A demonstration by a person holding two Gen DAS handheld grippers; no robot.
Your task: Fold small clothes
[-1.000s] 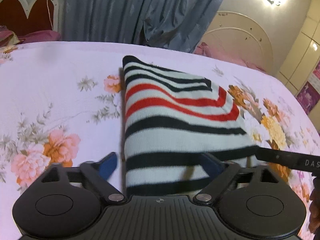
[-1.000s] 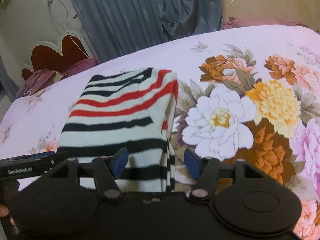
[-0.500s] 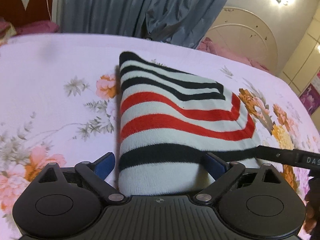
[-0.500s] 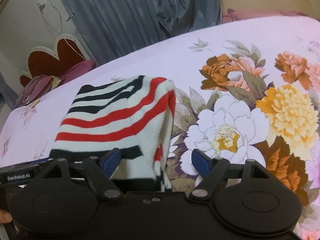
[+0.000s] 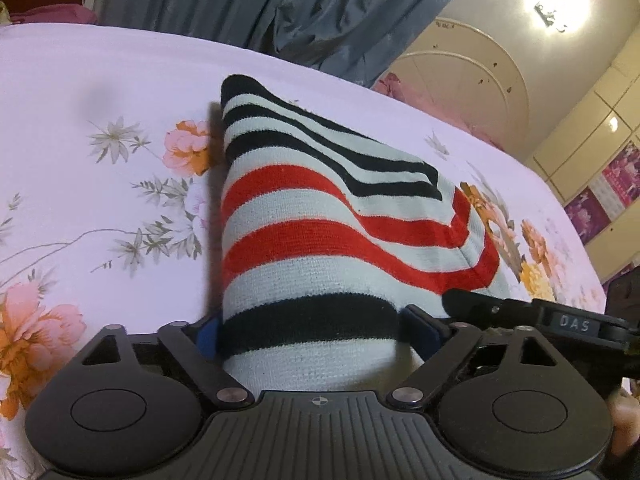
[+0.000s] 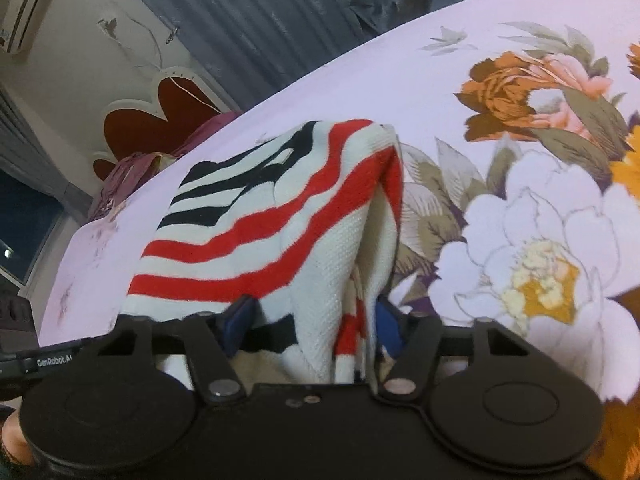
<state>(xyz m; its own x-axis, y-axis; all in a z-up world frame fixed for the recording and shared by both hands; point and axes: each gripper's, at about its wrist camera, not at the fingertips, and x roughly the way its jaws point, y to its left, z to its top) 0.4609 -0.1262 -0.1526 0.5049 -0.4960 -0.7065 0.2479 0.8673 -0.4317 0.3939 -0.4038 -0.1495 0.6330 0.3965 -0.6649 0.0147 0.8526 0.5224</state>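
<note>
Striped knit, black, white and red, is the thing being folded: a small sweater (image 5: 320,240) lying on a flowered bedsheet (image 5: 100,128), with its near edge bunched up between both claws. The left gripper (image 5: 308,336) has just been closing; its blue pads (image 5: 208,338) sit against either side of a wide roll of the near edge, so it looks clamped on the sweater, though loosely. The right gripper (image 6: 312,320) has also just been closing, and its pads (image 6: 240,316) squeeze a raised pleat of cloth at the sweater's right edge, where the layers stand up in a ridge.

My reading is that the step in hand is to take the near edge at both corners and carry it over to the far edge. To do that well, both grips should catch all layers, not only the top one; the right side shows loose inner folds that could slip out. Lift both hands together and level, keep the edge taut between them, then lay it down square on the far stripes and let go gently.
</note>
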